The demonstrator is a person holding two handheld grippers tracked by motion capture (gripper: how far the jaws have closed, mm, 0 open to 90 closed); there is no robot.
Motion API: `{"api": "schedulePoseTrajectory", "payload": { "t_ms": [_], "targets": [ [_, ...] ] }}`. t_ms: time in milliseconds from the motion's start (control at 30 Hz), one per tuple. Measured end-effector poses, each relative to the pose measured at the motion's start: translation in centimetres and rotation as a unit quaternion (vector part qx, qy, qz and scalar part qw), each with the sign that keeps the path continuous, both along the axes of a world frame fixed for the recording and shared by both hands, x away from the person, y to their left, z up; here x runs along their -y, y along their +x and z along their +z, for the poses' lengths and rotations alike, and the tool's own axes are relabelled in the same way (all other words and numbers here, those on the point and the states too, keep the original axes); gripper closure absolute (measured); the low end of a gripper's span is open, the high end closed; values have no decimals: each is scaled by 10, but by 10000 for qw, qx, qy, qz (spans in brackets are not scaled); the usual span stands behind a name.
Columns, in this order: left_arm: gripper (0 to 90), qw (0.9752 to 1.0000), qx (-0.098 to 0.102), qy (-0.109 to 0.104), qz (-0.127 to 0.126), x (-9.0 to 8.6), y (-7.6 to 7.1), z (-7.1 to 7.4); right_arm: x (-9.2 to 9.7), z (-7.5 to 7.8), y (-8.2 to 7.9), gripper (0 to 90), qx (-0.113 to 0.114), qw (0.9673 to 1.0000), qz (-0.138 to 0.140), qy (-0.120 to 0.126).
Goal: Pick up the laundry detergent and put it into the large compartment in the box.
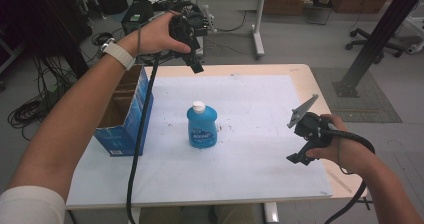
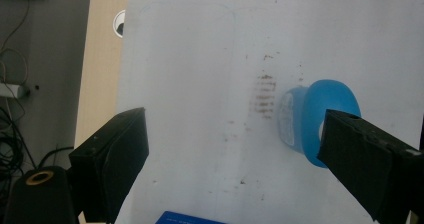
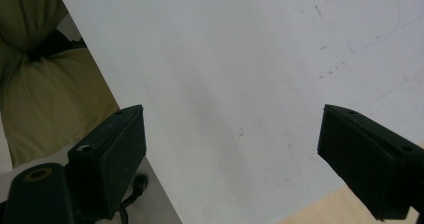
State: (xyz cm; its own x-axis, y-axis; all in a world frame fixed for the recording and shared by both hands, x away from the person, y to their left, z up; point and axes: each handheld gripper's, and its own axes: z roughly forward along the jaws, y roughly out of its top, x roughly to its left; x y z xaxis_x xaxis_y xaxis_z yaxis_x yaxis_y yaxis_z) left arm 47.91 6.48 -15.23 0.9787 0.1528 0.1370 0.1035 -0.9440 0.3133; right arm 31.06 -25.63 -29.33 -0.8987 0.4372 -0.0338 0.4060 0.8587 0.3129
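A blue bottle with a white cap stands upright at the middle of the white sheet. My left gripper is held high over the table's back left and points down, open with nothing between its jaws. In the left gripper view the gripper looks down on the sheet, and the bottle lies partly behind the right jaw. My right gripper hovers near the table's right edge, well apart from the bottle. In the right gripper view it stands open over bare sheet.
An open blue cardboard box stands at the table's left edge; its corner appears at the bottom of the left gripper view. Brown smudges mark the sheet. The person's trousers lie past the table's near edge.
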Motion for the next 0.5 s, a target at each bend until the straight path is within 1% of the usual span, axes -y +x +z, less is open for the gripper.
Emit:
{"api": "schedulePoseTrajectory", "payload": {
  "t_ms": [200, 433, 500],
  "targets": [
    [120, 10000, -27, -33, 15, 2, -3, 4, 1, 0, -1, 122, 27, 10000, 0, 24],
    [100, 10000, -16, 4, -9, 4, -10, 7, 3, -2, -1, 122, 20, 10000, 5, -2],
    [96, 10000, 2, 31, -58, 4, -11, 8, 2, -1, -2, 122, 49, 10000, 22, -6]
  ]
}}
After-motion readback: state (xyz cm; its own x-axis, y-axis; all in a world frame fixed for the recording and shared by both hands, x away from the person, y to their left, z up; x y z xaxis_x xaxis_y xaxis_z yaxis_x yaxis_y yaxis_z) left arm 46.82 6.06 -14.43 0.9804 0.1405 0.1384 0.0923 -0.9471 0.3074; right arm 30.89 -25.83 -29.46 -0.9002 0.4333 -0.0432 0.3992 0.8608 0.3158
